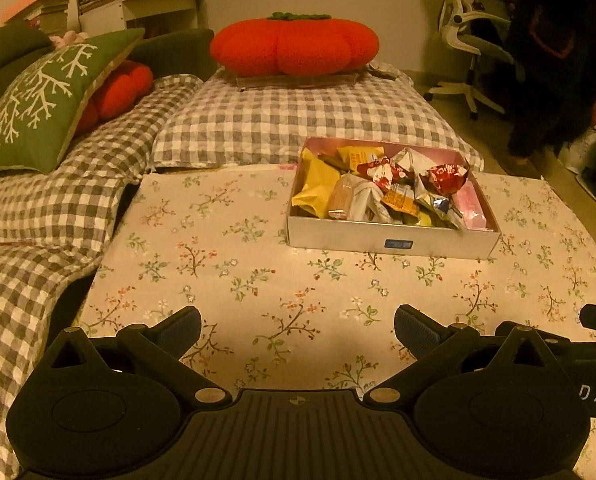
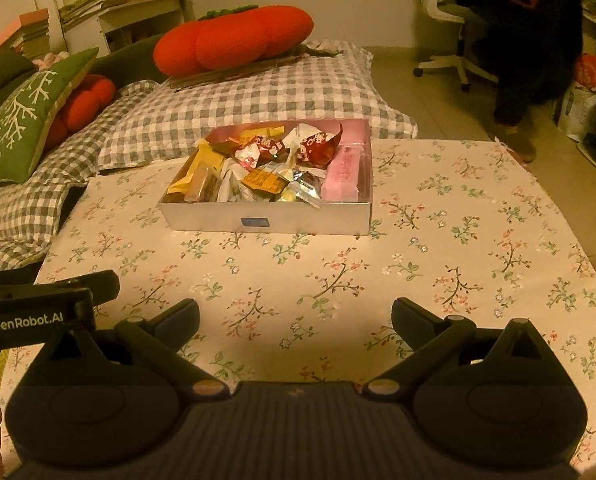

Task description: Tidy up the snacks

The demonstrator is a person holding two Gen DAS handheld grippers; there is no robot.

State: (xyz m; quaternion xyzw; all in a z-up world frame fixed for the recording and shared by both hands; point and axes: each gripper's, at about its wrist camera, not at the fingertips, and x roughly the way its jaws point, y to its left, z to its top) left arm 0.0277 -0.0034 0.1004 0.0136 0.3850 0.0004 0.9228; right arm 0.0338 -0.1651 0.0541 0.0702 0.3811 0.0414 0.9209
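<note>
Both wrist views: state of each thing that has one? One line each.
left gripper: open, empty, above the tablecloth
right gripper: open, empty, above the tablecloth
snack box: lidless, upright on the tablecloth, filled
snacks: wrapped, piled loosely inside the box
pink packet: lying flat along the box's right wall
floral tablecloth: spread flat
pumpkin cushion: resting on the checkered bedding

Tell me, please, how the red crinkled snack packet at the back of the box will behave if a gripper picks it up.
The red crinkled packet looks like thin foil, so it is probably light and will crumple rather than stay stiff. Its glossy surface may slip between the fingers. It lies on top of other snacks in the box, so lifting it may shift its neighbours.
</note>
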